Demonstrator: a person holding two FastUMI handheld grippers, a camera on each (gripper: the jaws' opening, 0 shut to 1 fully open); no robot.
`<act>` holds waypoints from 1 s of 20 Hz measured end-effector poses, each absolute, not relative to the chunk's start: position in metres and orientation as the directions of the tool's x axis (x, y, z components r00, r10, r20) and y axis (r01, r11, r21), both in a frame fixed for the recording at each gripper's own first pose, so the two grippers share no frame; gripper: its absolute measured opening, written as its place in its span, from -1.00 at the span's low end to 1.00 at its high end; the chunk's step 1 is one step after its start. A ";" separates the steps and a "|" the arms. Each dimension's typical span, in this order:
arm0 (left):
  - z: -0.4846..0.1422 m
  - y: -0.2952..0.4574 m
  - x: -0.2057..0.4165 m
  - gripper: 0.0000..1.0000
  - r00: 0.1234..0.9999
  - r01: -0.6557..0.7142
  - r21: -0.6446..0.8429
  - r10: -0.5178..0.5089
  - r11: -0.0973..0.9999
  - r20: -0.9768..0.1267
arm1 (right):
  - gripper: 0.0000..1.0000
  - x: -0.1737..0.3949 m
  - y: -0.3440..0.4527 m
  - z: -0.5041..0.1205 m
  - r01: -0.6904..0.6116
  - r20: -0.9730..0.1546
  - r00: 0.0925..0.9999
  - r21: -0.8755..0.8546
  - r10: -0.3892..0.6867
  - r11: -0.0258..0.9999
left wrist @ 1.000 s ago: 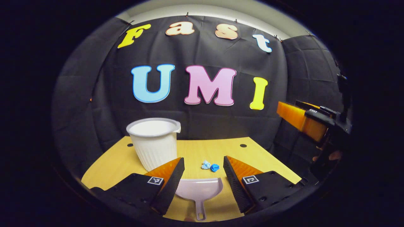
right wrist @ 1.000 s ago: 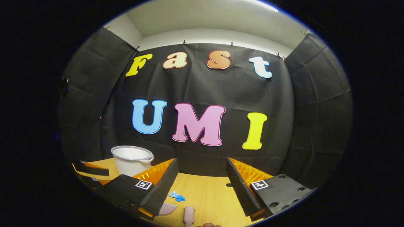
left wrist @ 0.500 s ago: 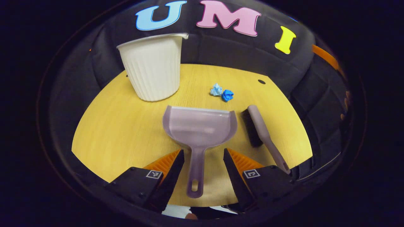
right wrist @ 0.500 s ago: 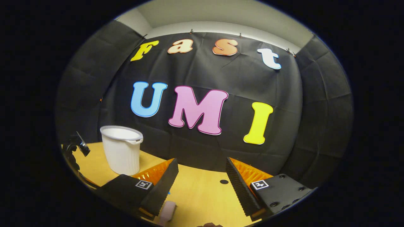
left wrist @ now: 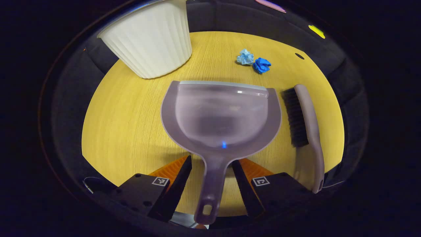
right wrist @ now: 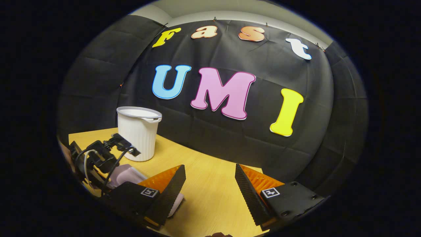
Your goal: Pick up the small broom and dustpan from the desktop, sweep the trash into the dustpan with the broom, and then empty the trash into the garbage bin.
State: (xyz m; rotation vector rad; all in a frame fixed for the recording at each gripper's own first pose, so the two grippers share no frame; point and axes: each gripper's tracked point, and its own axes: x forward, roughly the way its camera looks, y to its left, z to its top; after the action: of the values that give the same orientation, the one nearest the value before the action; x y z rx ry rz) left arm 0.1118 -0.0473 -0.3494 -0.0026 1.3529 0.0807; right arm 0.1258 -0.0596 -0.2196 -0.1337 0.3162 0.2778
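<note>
We should settle our left tool (left wrist: pixel 208 164) lower along the translucent grey plastic dustpan (left wrist: pixel 221 115) handle and square to it before closing, so the pan lifts level. Its fingers stand wide, either side of the handle, not yet pressing. The pan lies flat on the yellow wooden desk (left wrist: pixel 125 108). Our right tool (right wrist: pixel 210 177) hovers wide and empty.

We note that the desk (left wrist: pixel 131 108) has a matt, light wood-grain surface, and that the dustpan (left wrist: pixel 223 115) is smooth, semi-translucent lilac plastic with a slight sheen. The garbage bin (left wrist: pixel 151 39) is white ribbed plastic; the broom (left wrist: pixel 309 121) has a smooth plastic back and dark bristles (left wrist: pixel 294 117). The trash (left wrist: pixel 253 61) is crumpled blue paper, and the left hand-held gripper (left wrist: pixel 209 174) carries black ridged pads (left wrist: pixel 179 182) on orange plastic.
</note>
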 end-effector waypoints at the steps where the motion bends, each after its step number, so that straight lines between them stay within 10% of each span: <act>1: -0.351 -0.047 0.111 0.45 0.183 -0.053 0.048 0.057 0.997 -0.982 | 0.94 0.121 -0.058 -0.227 -0.289 -0.361 0.898 -0.053 0.252 0.956; 7: -0.355 -0.048 0.120 -0.28 0.138 0.007 0.046 0.045 0.999 -0.989 | 0.95 0.083 -0.034 -0.260 -0.296 -0.519 0.816 0.005 0.256 0.955; 14: -0.355 -0.044 0.120 -0.40 0.115 0.092 0.000 -0.011 0.996 -0.993 | 0.87 0.055 -0.012 -0.305 -0.230 -0.746 0.619 0.123 0.243 0.965; 20: -0.355 -0.041 0.123 -0.44 0.169 0.138 -0.066 -0.090 0.988 -0.981 | 0.92 -0.008 -0.004 -0.359 -0.191 -0.971 0.153 0.156 0.186 0.969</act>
State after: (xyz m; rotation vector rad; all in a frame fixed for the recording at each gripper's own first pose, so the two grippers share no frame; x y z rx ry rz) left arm 0.1234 -0.0408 -0.3554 0.0411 1.3914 -0.1619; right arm -0.0082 -0.0040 -0.3590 -0.0042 1.3913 0.2704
